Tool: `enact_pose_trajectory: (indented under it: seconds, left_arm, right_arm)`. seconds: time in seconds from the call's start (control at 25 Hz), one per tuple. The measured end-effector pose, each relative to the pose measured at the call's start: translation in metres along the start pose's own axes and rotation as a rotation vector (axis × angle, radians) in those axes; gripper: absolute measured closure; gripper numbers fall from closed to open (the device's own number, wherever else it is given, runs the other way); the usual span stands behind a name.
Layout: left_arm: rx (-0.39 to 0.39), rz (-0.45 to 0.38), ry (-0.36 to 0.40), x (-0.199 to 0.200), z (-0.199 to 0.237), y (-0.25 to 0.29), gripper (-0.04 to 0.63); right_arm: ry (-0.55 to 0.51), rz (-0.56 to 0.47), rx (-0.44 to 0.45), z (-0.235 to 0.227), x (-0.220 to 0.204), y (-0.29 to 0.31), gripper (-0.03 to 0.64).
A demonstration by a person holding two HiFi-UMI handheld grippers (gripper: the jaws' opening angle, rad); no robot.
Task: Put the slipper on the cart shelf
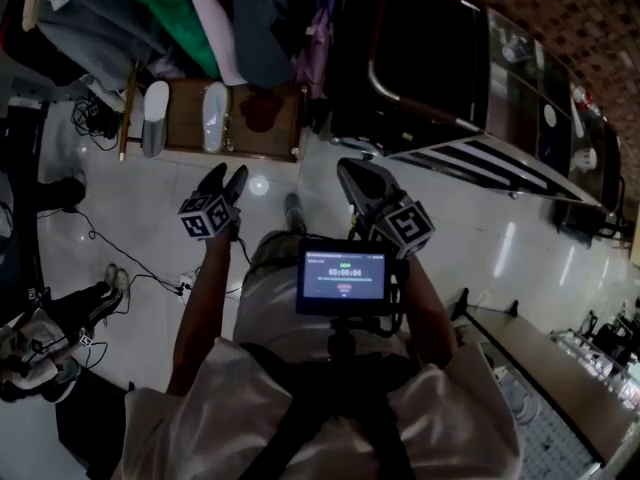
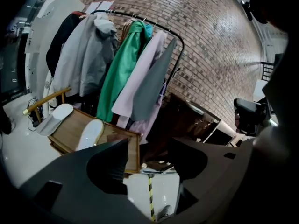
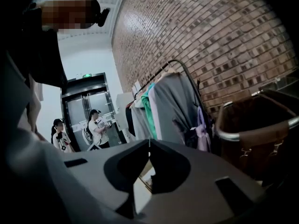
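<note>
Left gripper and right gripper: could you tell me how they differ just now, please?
The left gripper has its jaws apart; the right gripper has its jaws shut together. The left gripper faces the wooden shelf holding slippers; the right gripper faces hung clothes and a brick wall. Both are empty.

Cannot tell what the dark patch [image 1: 262,111] on the wooden shelf [image 1: 185,118] is, just right of the white slipper [image 1: 214,116]. Cannot see the shelf's back edge under the hanging clothes [image 1: 215,18], themselves cut off above. Cannot follow the shelf's near edge behind a jaw of the left gripper [image 2: 148,144] in the left gripper view. Cannot read the screen [image 1: 343,275] below the shelf: print too small.
</note>
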State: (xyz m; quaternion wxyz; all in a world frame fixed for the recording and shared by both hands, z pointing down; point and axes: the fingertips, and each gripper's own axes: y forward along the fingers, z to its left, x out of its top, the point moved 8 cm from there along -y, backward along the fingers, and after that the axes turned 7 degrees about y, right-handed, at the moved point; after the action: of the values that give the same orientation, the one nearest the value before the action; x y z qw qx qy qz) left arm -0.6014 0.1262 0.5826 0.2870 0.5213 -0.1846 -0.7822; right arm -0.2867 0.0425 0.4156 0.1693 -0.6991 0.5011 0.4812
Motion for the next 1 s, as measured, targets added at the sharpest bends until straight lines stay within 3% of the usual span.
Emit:
enact_pose_trajectory:
  seconds: [0.2, 0.4, 0.6, 0.8, 1.0]
  left_arm:
    - [0.077, 0.105, 0.003, -0.006, 0.076, 0.038, 0.284]
    - [0.177, 0.225, 0.056, -0.024, 0.133, 0.082, 0.233]
    - [0.229, 0.31, 0.03, -0.053, 0.178, 0.116, 0.218]
    - [0.199, 0.354, -0.044, -0.069, 0.214, 0.143, 0.186]
    - [0.219, 0.426, -0.014, -0.078, 0.24, 0.166, 0.176]
  right_arm:
    - [0.035, 0.042, -0.001, 0.013, -0.012, 0.057, 0.598]
    - [0.033, 0.114, 0.025, 0.012, -0.031, 0.11, 0.598]
    - [0.028, 0.179, 0.046, 0.012, -0.039, 0.147, 0.598]
    - [0.069, 0.218, 0.02, 0.002, -0.06, 0.164, 0.598]
    - [0.103, 0.283, 0.012, 0.001, -0.084, 0.171, 0.598]
